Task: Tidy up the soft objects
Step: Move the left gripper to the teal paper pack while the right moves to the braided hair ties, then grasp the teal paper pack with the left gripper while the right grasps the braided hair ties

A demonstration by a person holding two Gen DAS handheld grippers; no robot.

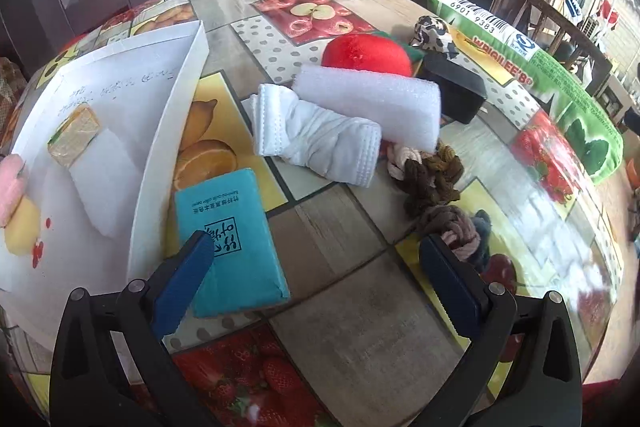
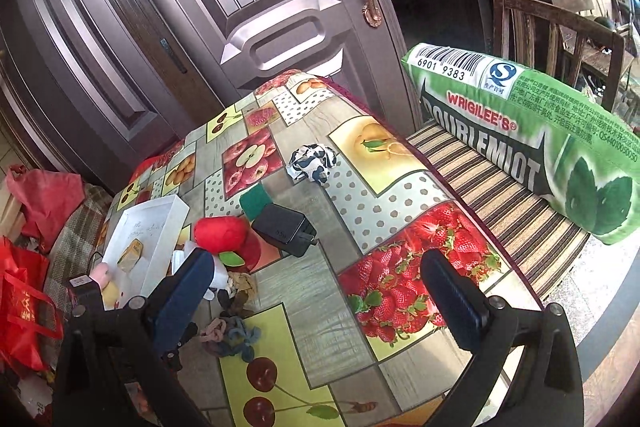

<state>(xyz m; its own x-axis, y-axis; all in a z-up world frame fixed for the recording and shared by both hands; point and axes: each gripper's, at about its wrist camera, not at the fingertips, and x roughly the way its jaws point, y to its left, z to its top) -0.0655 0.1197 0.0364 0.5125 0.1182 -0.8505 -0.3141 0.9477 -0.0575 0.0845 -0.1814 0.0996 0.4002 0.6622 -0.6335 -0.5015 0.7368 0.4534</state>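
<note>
While the left hand-held gripper [image 1: 316, 255] hangs low over the desk [image 1: 360, 307], its two blue fingers [image 1: 188, 279] stand wide apart with nothing between them. It points forward and down at the fruit-patterned cloth. Its left finger overlaps the near corner of a teal tissue pack [image 1: 230, 243], though I cannot tell whether it touches it. Just left of that pack lies a white tray [image 1: 160, 163] holding a white foam pad [image 1: 102, 183], a small yellowish packet [image 1: 74, 135] and a pink and yellow soft thing [image 1: 14, 203] at its near edge.

Beyond the pack, mid-desk, a rolled white cloth [image 1: 316, 139] lies tilted, with a white foam block [image 1: 370, 103] resting across its far end. Behind these sit a red plush fruit [image 1: 366, 55] and a black block [image 1: 454, 91], with a black-and-white spotted cloth ball [image 1: 434, 33] farther back. Braided rope knots [image 1: 434, 179] lie just ahead of the right finger.

The right hand-held gripper [image 2: 316, 279] is held higher, tilted down over the strawberry print, fingers equally wide and empty. Off the desk's right side, a long green cushion [image 2: 540, 147] rests on a striped seat [image 2: 500, 187].
</note>
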